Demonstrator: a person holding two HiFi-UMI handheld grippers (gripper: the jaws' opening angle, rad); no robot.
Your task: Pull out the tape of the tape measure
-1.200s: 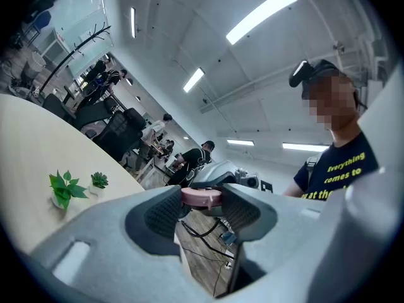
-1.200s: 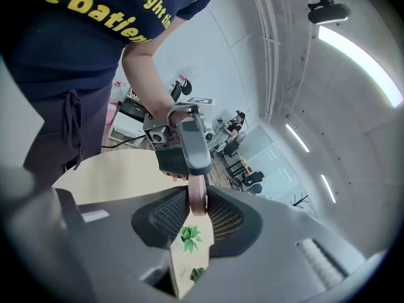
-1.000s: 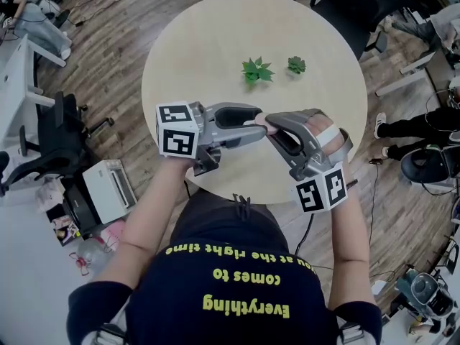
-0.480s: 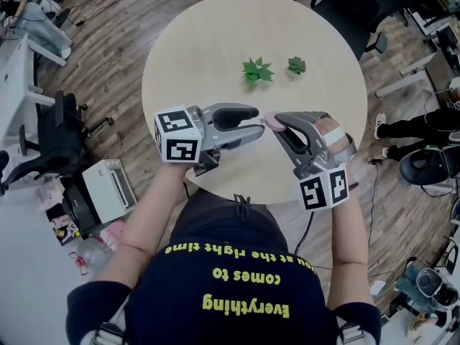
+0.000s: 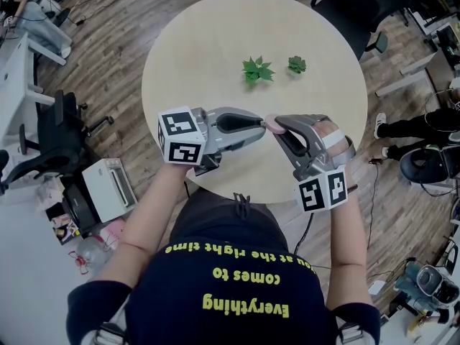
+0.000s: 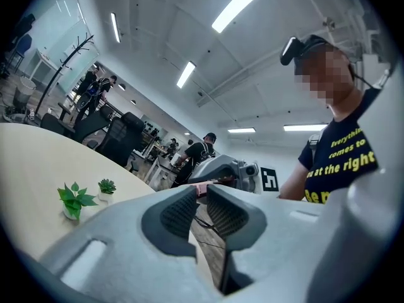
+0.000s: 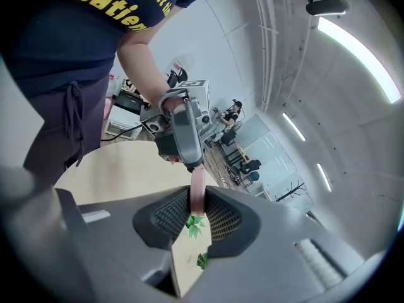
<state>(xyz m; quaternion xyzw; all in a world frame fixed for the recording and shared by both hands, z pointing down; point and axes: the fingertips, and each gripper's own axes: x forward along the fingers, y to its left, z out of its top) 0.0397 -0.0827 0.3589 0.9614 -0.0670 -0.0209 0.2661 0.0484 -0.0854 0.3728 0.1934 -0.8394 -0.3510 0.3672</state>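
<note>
I'm seeing right gripper (image 5: 279,122) clamping tape measure (image 7: 197,194) above table's (image 5: 215,42) near edge | left gripper (image 6: 201,190), jaws just closing, pinching its end | plants (image 5: 256,70) sitting in white pots (image 6: 69,213), pots showing only in left gripper view

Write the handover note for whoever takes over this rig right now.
Right tongs: shut on the pink tape measure, held over the near edge of the table.
Left tongs: jaws have just been closing; their tips pinch the tape measure's other side.
Done: both grips appear to be on.
Left: no tape shows drawn out yet; pull the two tongs apart.
</note>
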